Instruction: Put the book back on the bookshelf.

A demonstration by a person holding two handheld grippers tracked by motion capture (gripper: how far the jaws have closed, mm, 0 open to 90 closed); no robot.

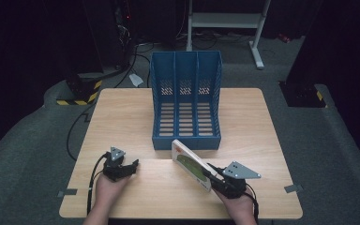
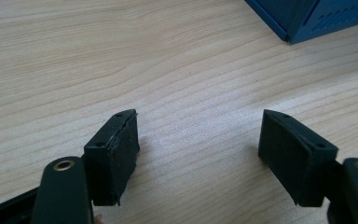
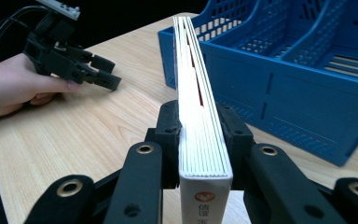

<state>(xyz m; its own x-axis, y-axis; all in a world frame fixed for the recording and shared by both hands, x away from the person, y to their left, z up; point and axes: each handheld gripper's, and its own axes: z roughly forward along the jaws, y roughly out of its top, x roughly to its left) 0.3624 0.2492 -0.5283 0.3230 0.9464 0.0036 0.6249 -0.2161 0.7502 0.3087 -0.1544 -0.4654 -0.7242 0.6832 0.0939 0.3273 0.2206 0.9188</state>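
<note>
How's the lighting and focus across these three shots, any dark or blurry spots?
High view: the table is evenly lit, the room beyond nearly black. Left gripper view: bright and sharp wood grain, soft shadows under the open left gripper. Right gripper view: the book looks slightly overexposed and soft close to the lens, and the blue file rack is mildly blurred.

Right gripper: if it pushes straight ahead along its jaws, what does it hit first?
Likely the blue file rack. The right gripper holds a book whose far end points at the rack's front left corner, so the book would probably touch before the jaws. Depth is unclear; it might slip past.
</note>
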